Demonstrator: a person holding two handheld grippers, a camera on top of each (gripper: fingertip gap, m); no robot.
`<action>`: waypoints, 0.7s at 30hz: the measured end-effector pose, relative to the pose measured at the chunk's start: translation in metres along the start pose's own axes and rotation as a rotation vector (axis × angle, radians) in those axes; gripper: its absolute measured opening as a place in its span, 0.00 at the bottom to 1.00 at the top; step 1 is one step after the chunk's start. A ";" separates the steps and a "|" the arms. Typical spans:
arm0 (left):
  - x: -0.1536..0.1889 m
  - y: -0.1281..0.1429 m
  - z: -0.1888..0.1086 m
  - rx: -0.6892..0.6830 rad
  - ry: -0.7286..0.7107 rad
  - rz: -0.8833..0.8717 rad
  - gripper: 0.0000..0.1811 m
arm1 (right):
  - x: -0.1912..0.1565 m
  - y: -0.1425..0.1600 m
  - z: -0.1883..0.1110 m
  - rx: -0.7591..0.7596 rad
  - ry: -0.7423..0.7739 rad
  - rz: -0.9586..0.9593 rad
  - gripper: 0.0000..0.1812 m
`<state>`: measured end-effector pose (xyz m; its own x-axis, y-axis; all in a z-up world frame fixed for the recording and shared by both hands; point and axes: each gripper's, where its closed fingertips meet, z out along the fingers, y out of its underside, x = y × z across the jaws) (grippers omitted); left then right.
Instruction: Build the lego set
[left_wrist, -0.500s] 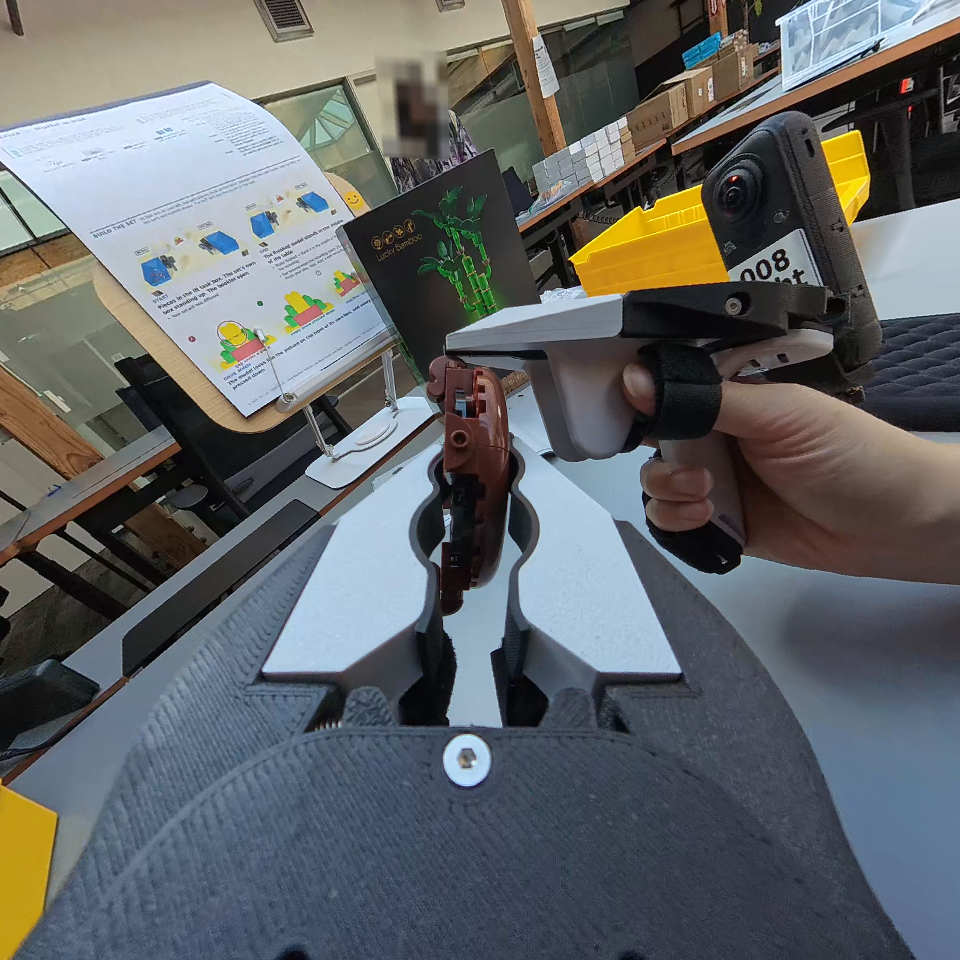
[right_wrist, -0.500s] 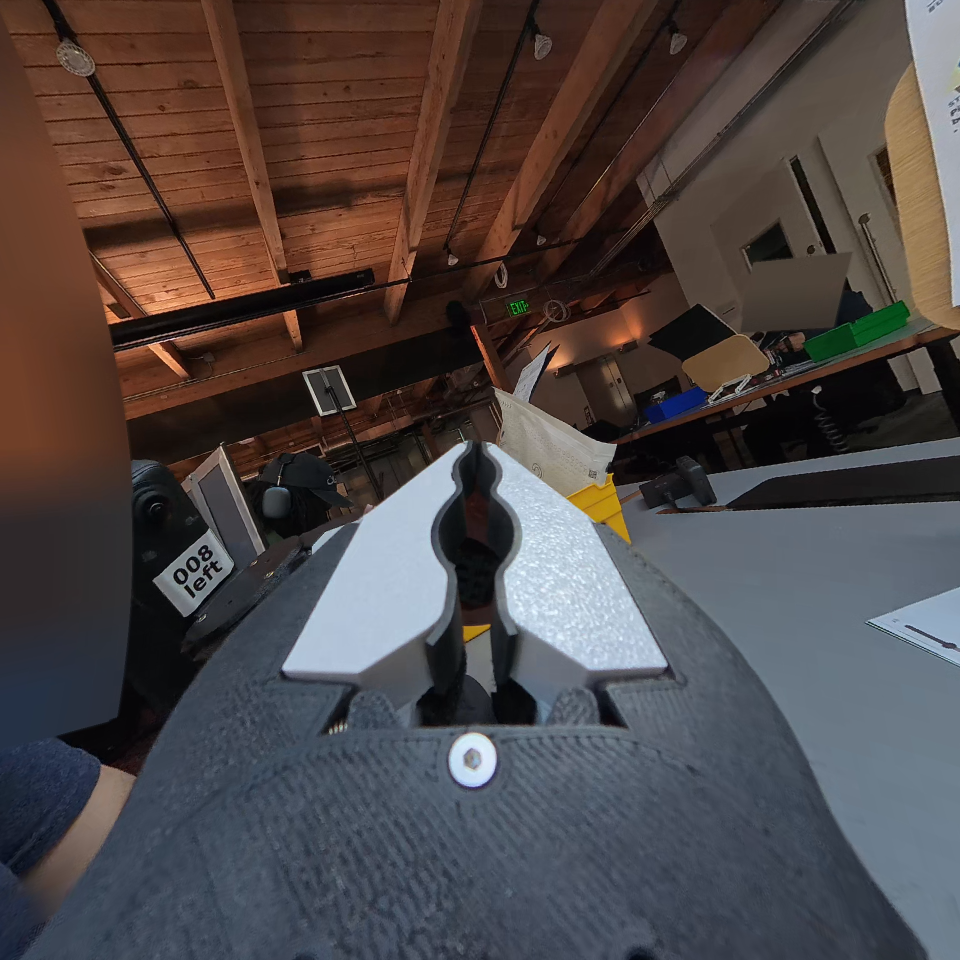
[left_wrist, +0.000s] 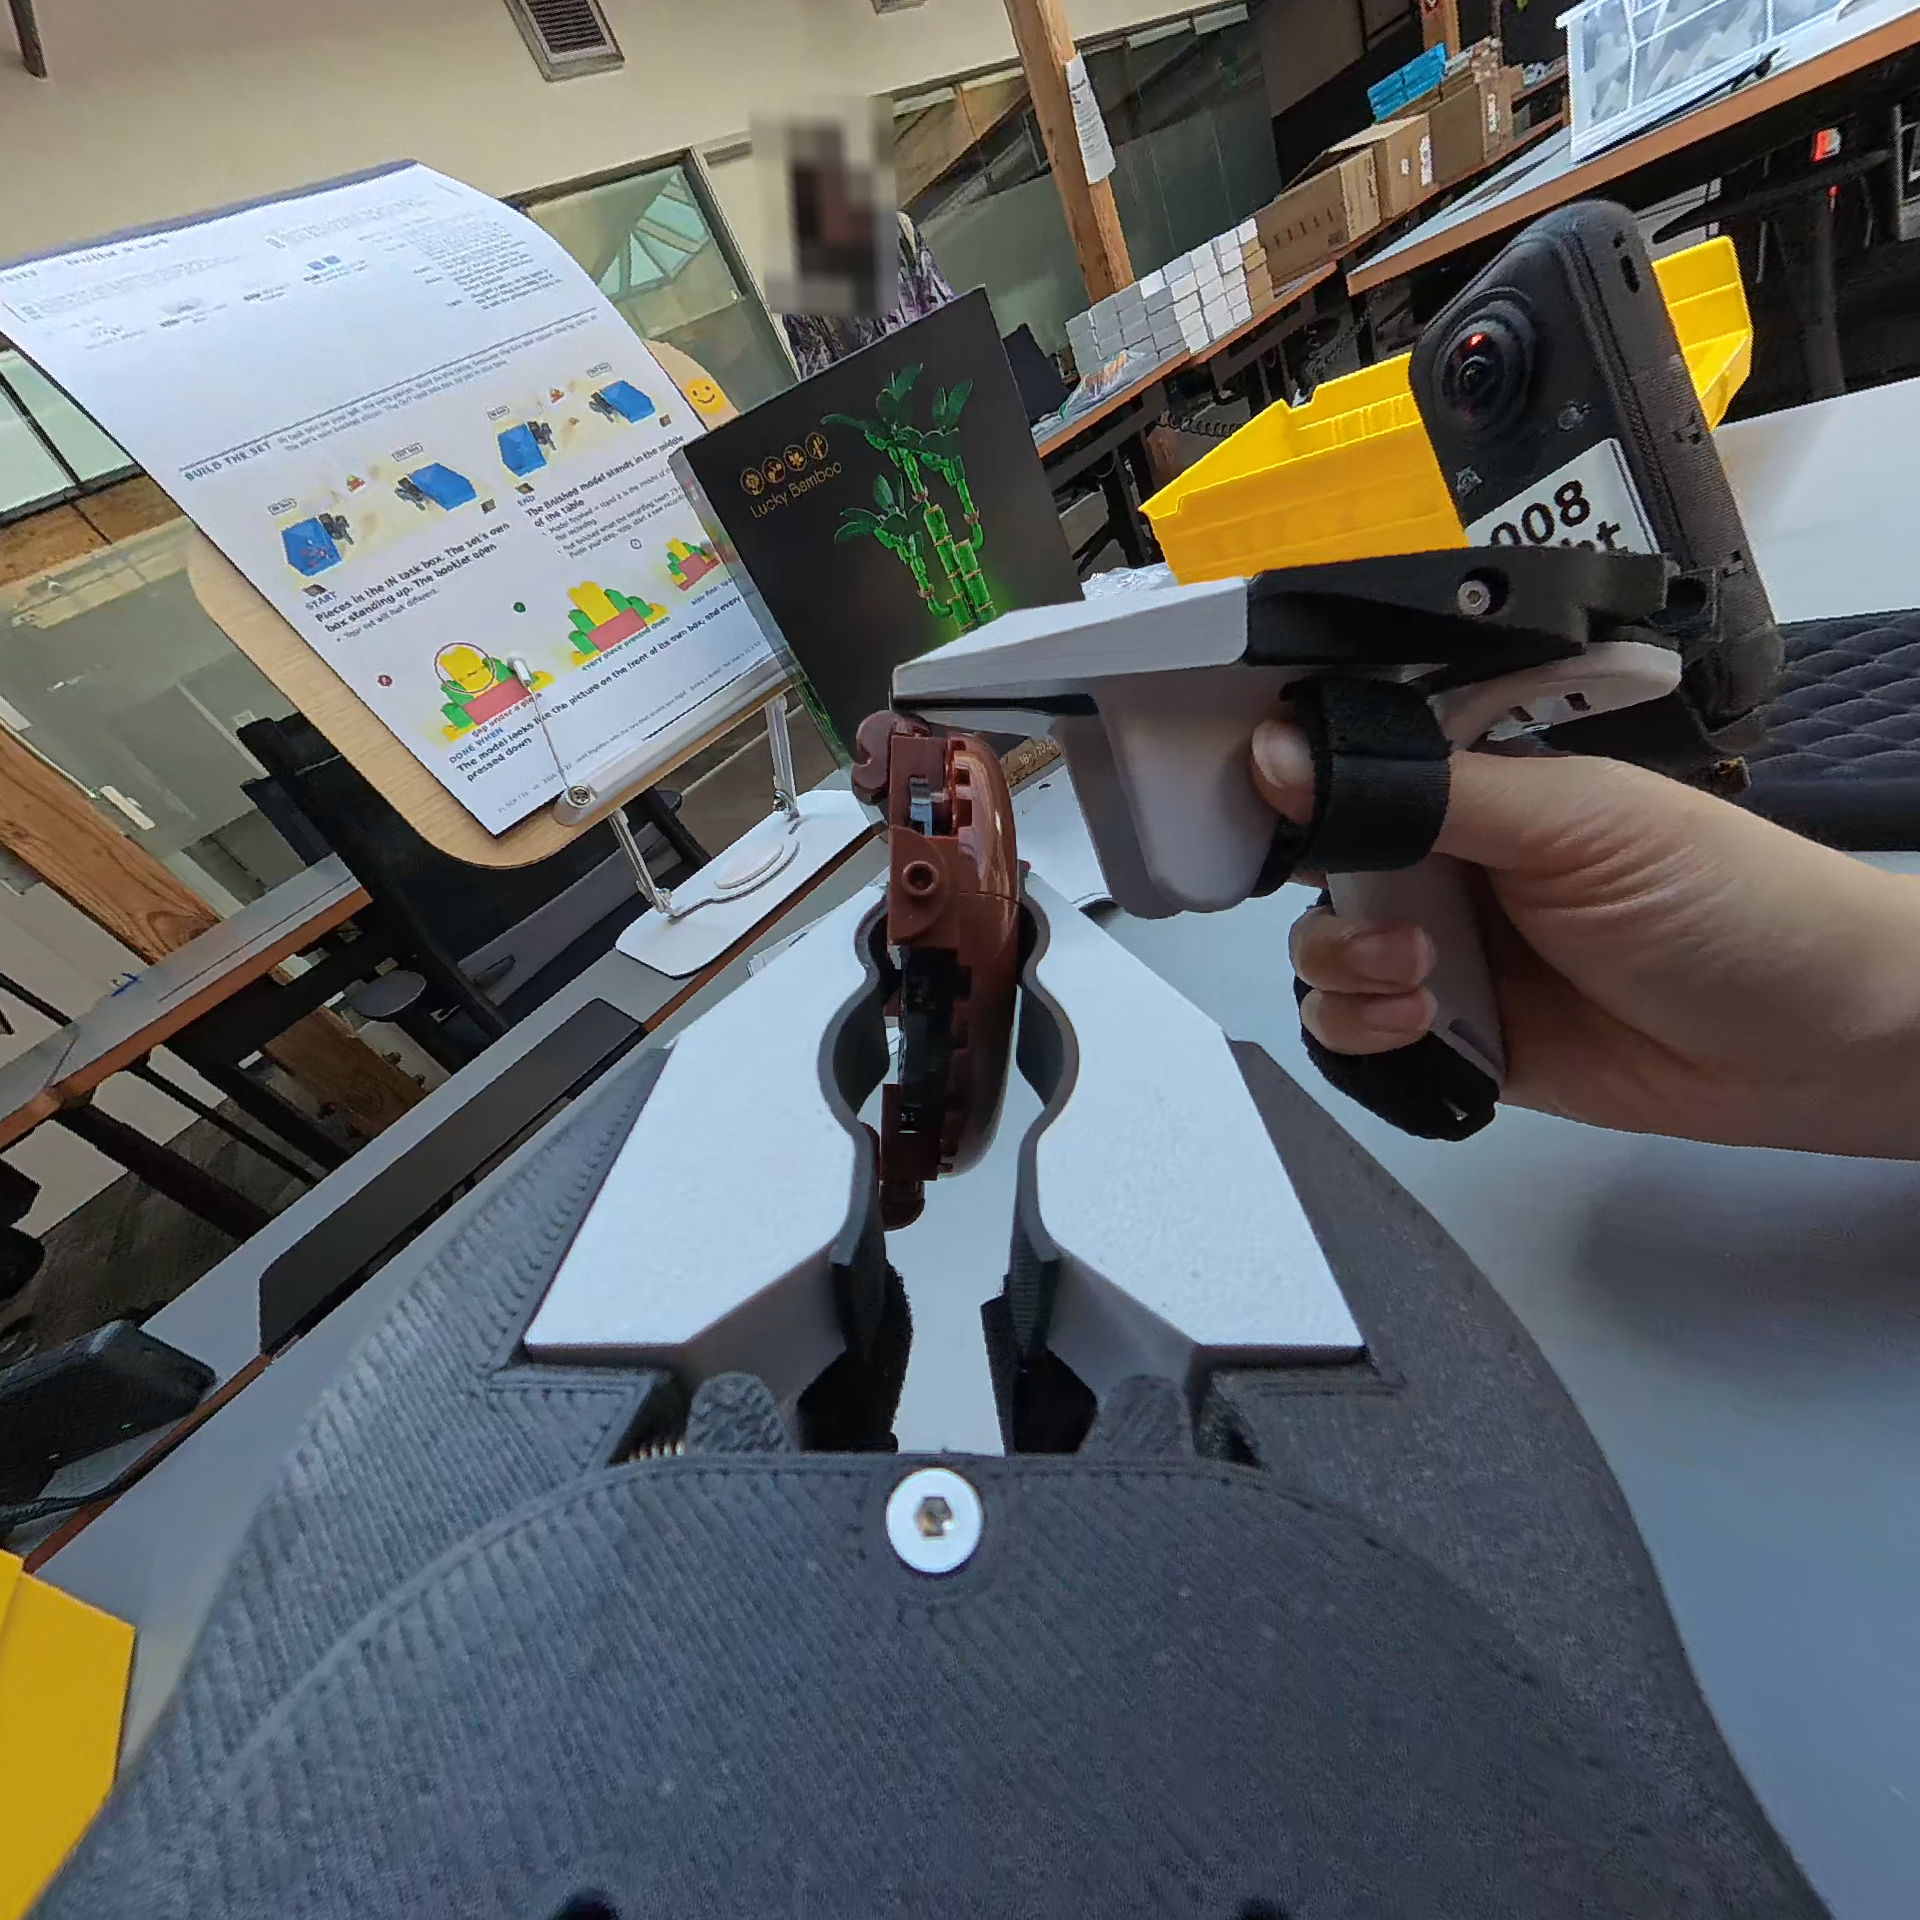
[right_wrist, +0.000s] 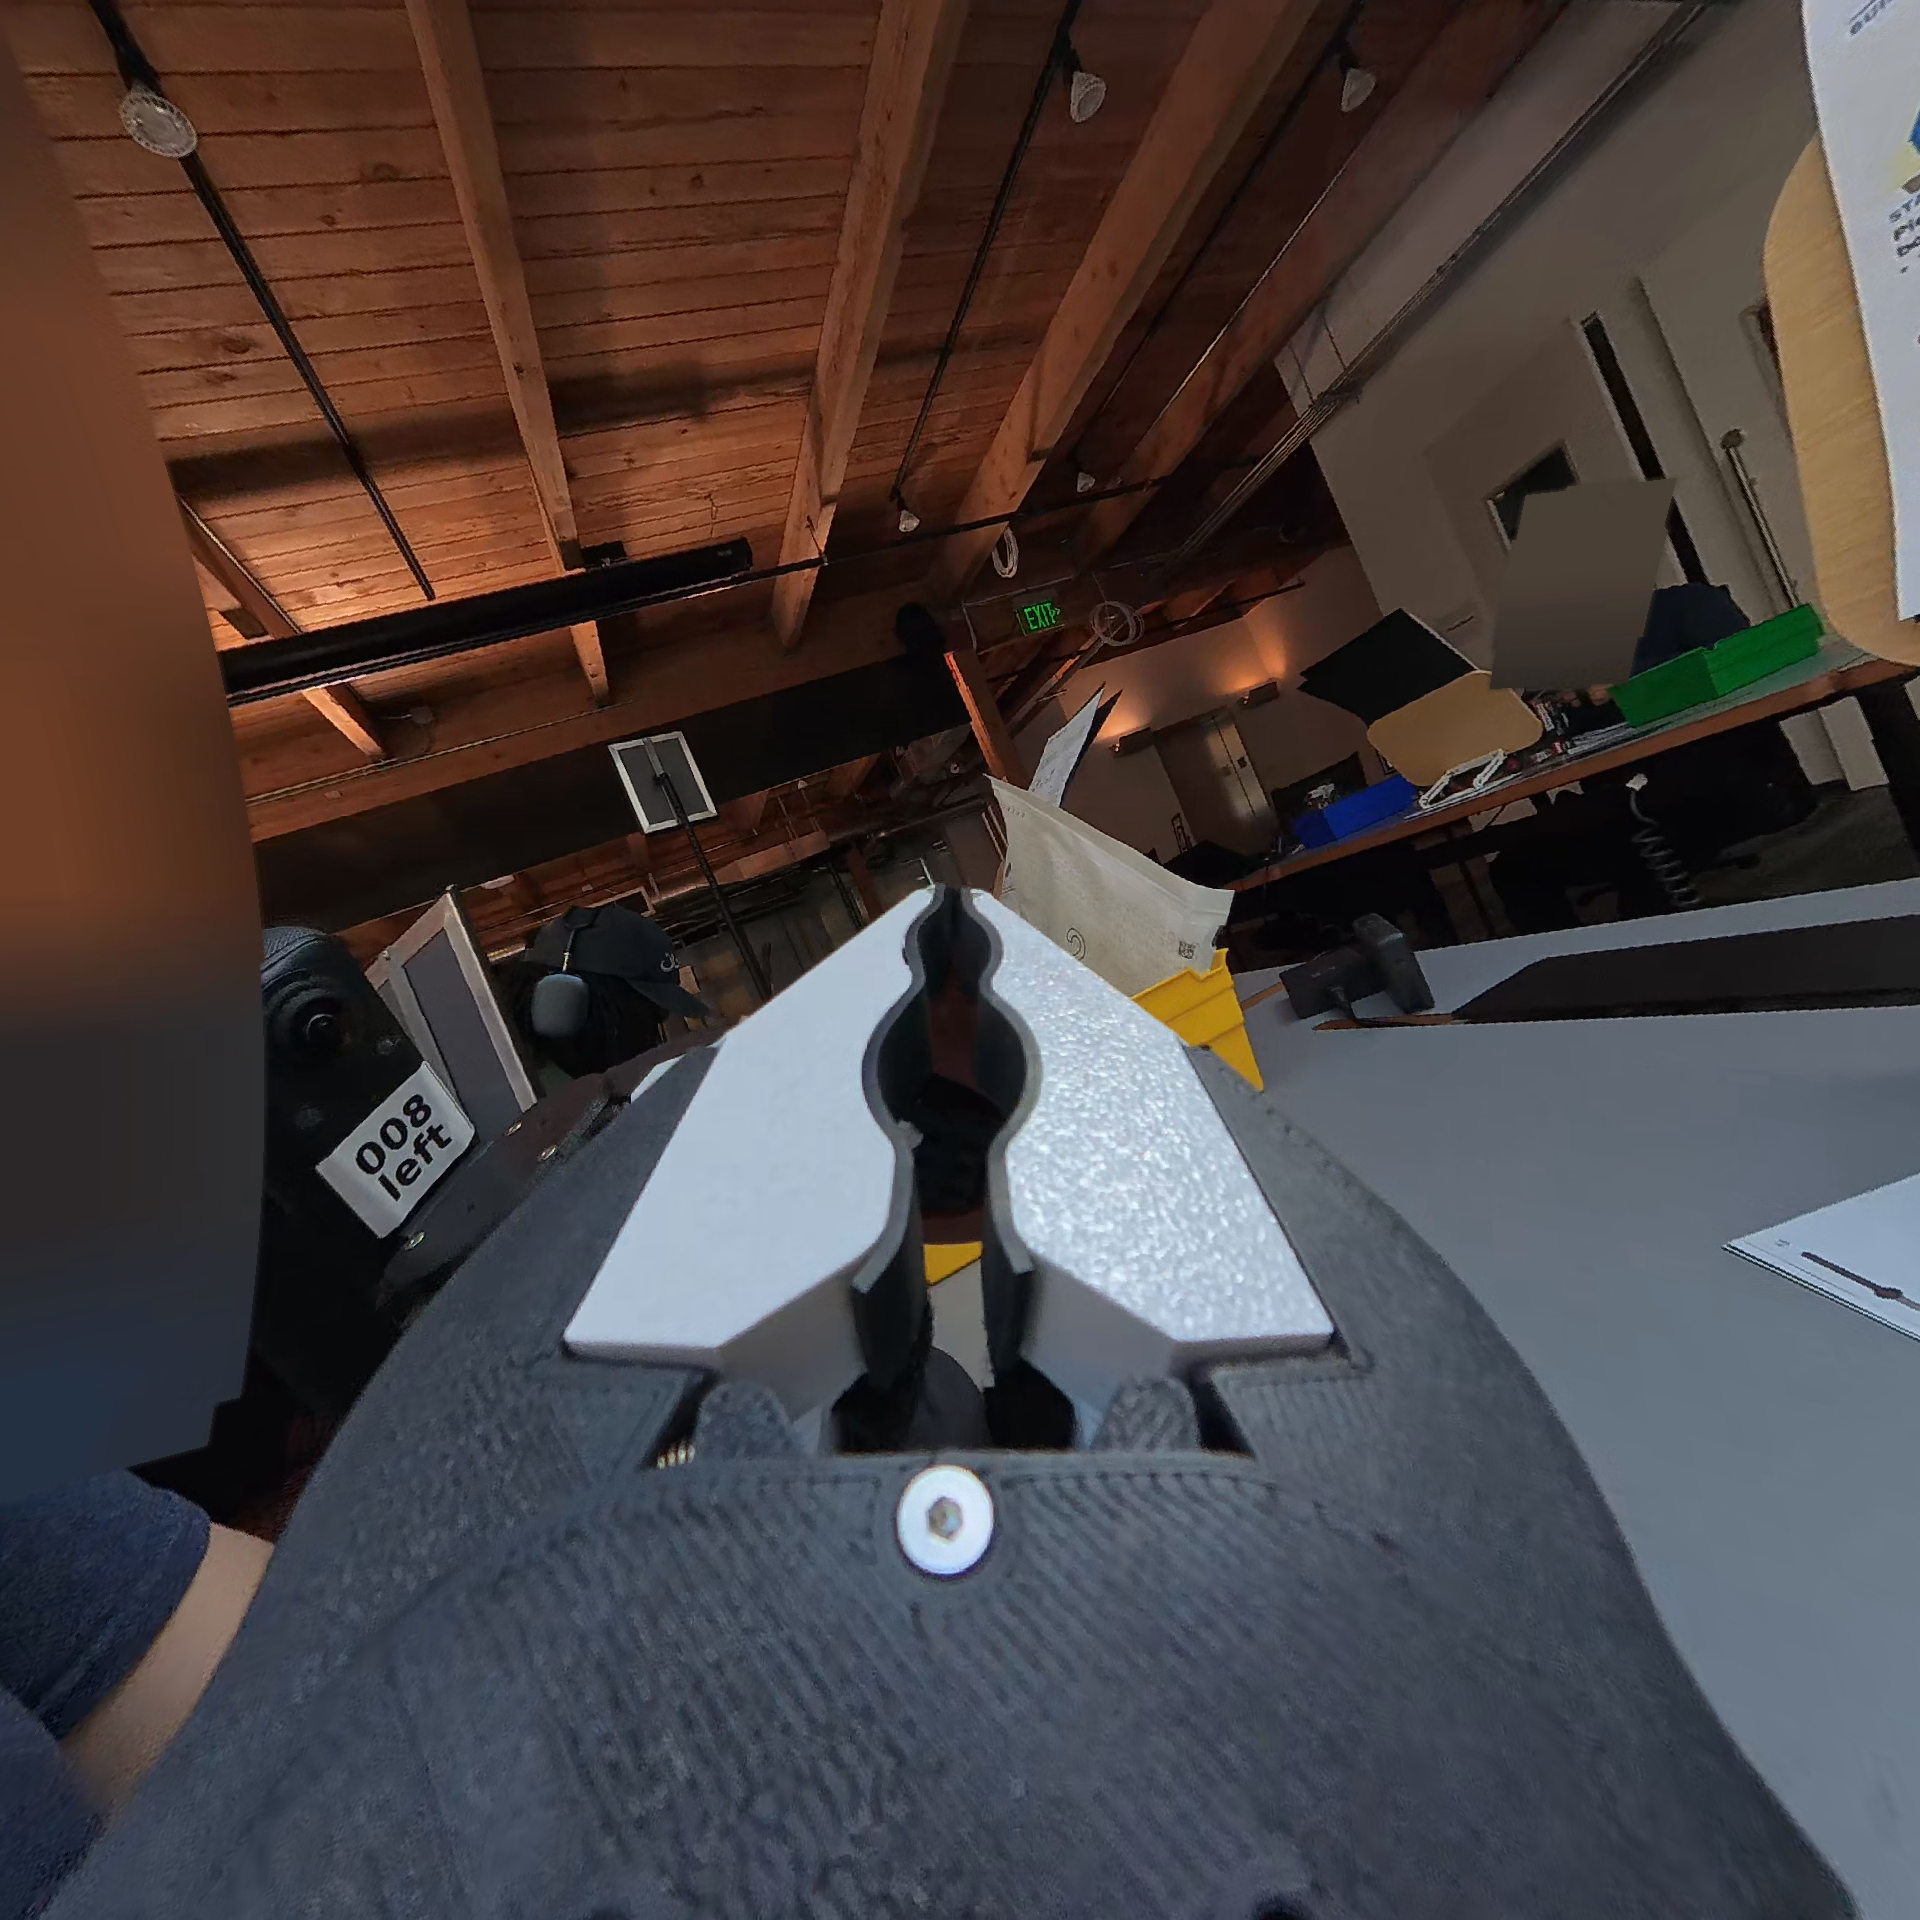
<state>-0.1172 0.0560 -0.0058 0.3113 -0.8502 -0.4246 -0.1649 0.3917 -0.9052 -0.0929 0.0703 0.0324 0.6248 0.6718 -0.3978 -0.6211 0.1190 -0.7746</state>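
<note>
In the right wrist view, the left third of the picture is covered by a blurred patch, and what sits between the fingers of the right gripper (right_wrist: 951, 920) is lost in shadow; only a dark reddish shape can be made out in the gap, possibly the lego piece. The fingers are drawn nearly together at the tips, but whether anything is pinched there cannot be told.

In the left wrist view, the brown lego assembly (left_wrist: 948, 961) is seen held upright and edge-on, pinched between the fingers of the left gripper (left_wrist: 951, 935), with its top standing above the fingertips and its lower end hanging in the gap. The right gripper (left_wrist: 902, 698) is brought in from the right, held level by a hand (left_wrist: 1621, 966) whose finger is passed through a black strap; its tip is touching the top of the assembly.

Far to the left, an instruction sheet (left_wrist: 416, 499) is propped on a wooden stand, and a black set box (left_wrist: 894, 540) is stood just beside it. A yellow bin (left_wrist: 1309, 488) is partly hidden behind the right gripper's camera. All is held above the grey table (left_wrist: 1714, 1403).
</note>
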 end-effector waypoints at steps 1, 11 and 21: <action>0.000 0.000 0.000 0.002 -0.005 0.013 0.10 | -0.002 -0.003 0.000 -0.001 -0.007 -0.012 0.00; -0.005 0.019 0.003 -0.180 -0.232 0.670 0.10 | 0.008 0.041 -0.009 -0.403 0.118 0.534 0.26; 0.005 0.024 0.006 -0.196 -0.222 0.768 0.11 | 0.008 0.062 -0.012 -0.458 0.092 0.838 0.16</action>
<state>-0.1139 0.0630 -0.0295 0.2197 -0.2728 -0.9366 -0.5611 0.7501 -0.3501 -0.1209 0.0740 -0.0249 0.1079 0.3466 -0.9318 -0.6499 -0.6847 -0.3300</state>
